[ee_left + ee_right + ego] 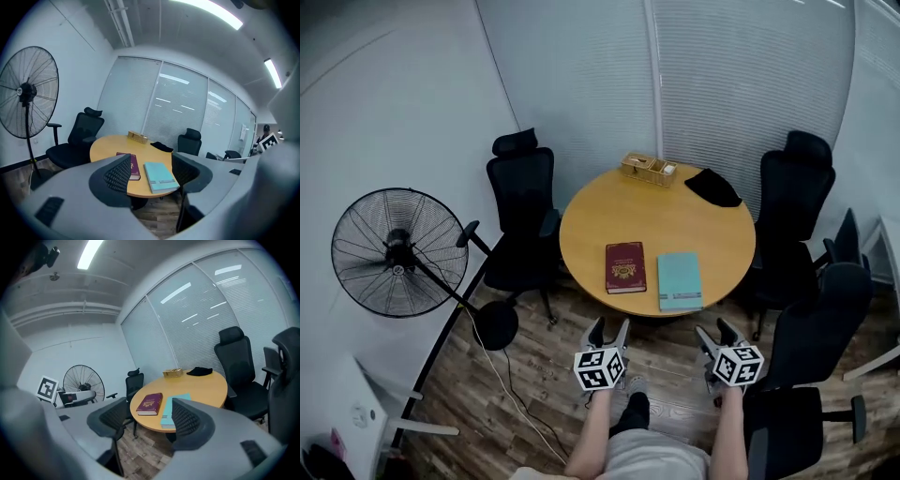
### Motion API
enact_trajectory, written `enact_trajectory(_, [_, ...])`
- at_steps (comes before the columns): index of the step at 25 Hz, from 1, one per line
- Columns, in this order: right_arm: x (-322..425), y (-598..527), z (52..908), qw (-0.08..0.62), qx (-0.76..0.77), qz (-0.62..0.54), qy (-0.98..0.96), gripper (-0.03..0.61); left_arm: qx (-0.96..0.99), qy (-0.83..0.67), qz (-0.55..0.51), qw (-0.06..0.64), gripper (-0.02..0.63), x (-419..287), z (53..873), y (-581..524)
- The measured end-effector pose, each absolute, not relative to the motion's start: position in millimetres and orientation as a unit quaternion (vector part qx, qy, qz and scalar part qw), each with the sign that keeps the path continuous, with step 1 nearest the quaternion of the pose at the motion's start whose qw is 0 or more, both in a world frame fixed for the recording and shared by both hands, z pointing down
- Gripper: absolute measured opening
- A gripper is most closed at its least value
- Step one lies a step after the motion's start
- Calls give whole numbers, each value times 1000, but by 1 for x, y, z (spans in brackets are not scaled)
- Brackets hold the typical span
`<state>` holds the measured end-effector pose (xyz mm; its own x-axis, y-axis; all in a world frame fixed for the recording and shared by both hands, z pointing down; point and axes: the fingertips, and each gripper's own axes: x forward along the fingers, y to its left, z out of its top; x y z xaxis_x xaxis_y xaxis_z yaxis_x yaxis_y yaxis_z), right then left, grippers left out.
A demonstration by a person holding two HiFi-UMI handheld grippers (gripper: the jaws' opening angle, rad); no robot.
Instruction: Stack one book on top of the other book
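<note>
Now one maroon book (625, 267) flanks one teal book (680, 280); left claw (609, 330), right claw (716, 331) gape.

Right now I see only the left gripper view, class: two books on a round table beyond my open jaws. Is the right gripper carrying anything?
Observer: No. In its own view the right gripper has its jaws apart and empty, short of the table.
Operator: Does a chair block its way to the teal book?
Observer: No. Head view shows a black office chair at that gripper's right side, not between it and the book.
</note>
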<state>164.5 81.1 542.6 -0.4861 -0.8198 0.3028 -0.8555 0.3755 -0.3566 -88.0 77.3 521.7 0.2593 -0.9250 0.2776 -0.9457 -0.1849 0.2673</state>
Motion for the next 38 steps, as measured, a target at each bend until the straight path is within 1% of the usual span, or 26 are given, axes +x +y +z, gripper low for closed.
enact_trajectory(4, [169, 30, 537, 42, 524, 231, -819, 302, 764, -614, 11, 198, 261, -97, 521, 25])
enact_trajectory(14, [164, -63, 546, 63, 551, 232, -799, 302, 776, -597, 27, 201, 261, -108, 524, -80])
enact_trajectory(18, [159, -88, 556, 71, 552, 236, -797, 302, 785, -583, 29, 209, 261, -104, 532, -106])
enact_trajectory(23, [151, -112, 569, 60, 558, 246, -790, 302, 796, -566, 49, 209, 259, -109, 549, -124])
enact_trajectory(27, [150, -119, 588, 60, 564, 261, -781, 302, 793, -564, 55, 221, 259, -115, 563, -134])
enact_trajectory(34, [165, -133, 615, 82, 567, 281, -770, 302, 798, -544, 82, 248, 261, -87, 595, -150])
enact_trajectory(38, [178, -161, 616, 94, 563, 278, -773, 302, 800, -536, 89, 254, 259, -65, 601, -171])
